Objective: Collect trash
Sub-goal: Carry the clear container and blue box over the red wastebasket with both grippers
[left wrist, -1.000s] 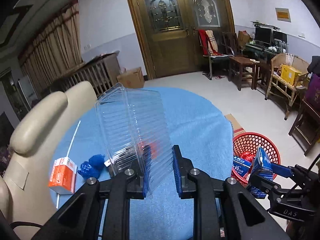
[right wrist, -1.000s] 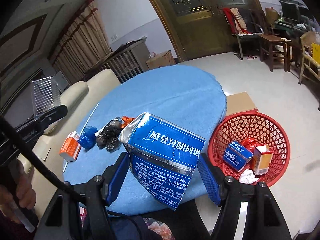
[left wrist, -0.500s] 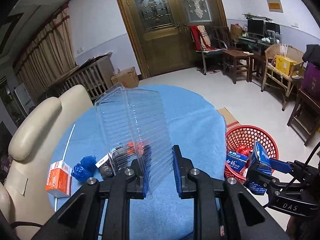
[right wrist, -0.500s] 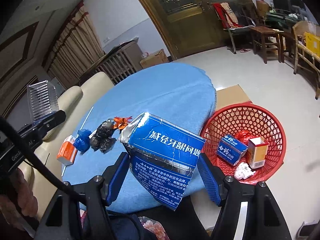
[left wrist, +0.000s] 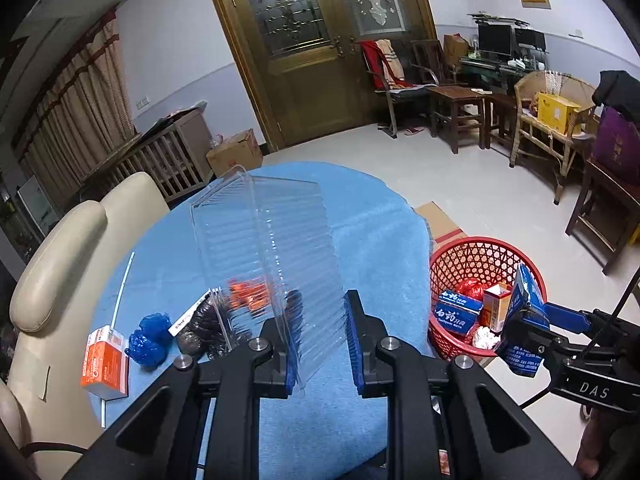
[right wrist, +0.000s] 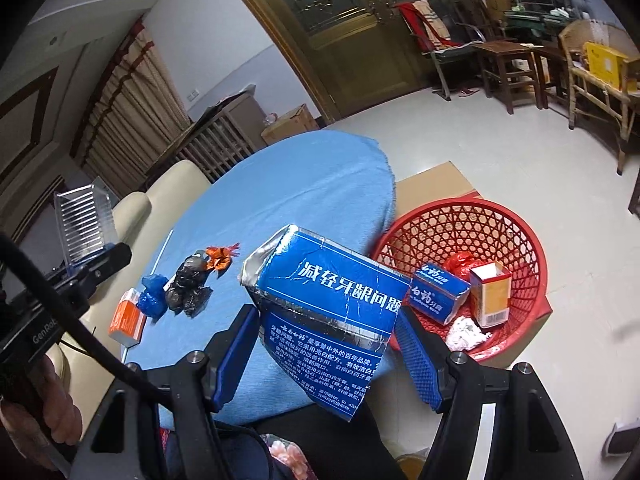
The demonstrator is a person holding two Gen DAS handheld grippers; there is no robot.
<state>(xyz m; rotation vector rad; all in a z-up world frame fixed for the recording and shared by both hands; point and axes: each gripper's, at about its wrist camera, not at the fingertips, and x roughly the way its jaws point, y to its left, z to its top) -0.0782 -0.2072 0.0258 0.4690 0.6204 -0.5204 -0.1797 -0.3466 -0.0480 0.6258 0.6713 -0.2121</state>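
Observation:
My left gripper (left wrist: 320, 344) is shut on a clear ribbed plastic tray (left wrist: 268, 256), held upright above the blue table (left wrist: 384, 240); the tray also shows in the right wrist view (right wrist: 82, 220). My right gripper (right wrist: 328, 344) is shut on a crumpled blue carton (right wrist: 332, 308) with white Chinese print, held near the table's right edge beside the red basket (right wrist: 524, 236). The carton and right gripper show in the left wrist view (left wrist: 524, 320). The red basket (left wrist: 452, 256) holds a blue box (right wrist: 438, 292), an orange-and-white box (right wrist: 492, 296), a red wrapper and white paper.
On the table lie an orange box (left wrist: 105, 364), a blue crumpled bag (left wrist: 150, 338), black wrappers (right wrist: 188, 284), an orange wrapper (right wrist: 219, 256) and a white straw (left wrist: 120, 288). A beige sofa (left wrist: 60, 256) is left. Cardboard (right wrist: 432, 184) lies under the basket. Chairs stand far right.
Both grippers have risen and pulled back a little, so more of the table and basket shows. Each still holds its item.

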